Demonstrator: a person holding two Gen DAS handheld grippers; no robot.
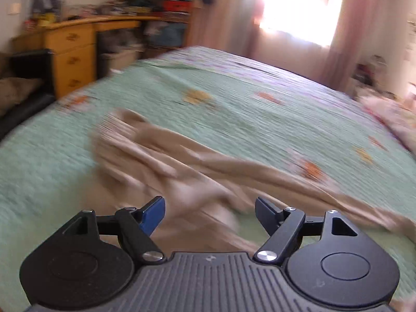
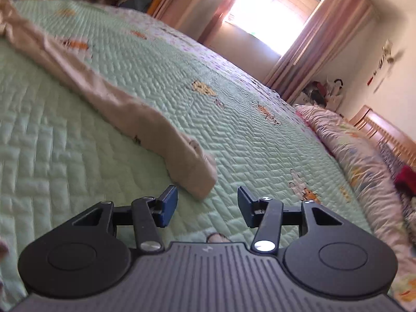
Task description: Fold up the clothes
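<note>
Looking along your left gripper (image 1: 210,209), its jaws stand apart over the bunched tan garment (image 1: 166,161) on the green bedspread (image 1: 260,109); nothing is held. Your right gripper (image 2: 208,202) is apart too, just short of the garment's end. Next, I think, pinch an edge. A window (image 2: 262,18) glows beyond.

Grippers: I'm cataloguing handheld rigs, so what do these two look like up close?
Both look identical. The left gripper and right gripper each have a grey ribbed base plate with a small logo, two round black housings, black linkage arms with silver pivot screws, and flat dark-blue pads on the fingers. No cables or sleeves show.
</note>
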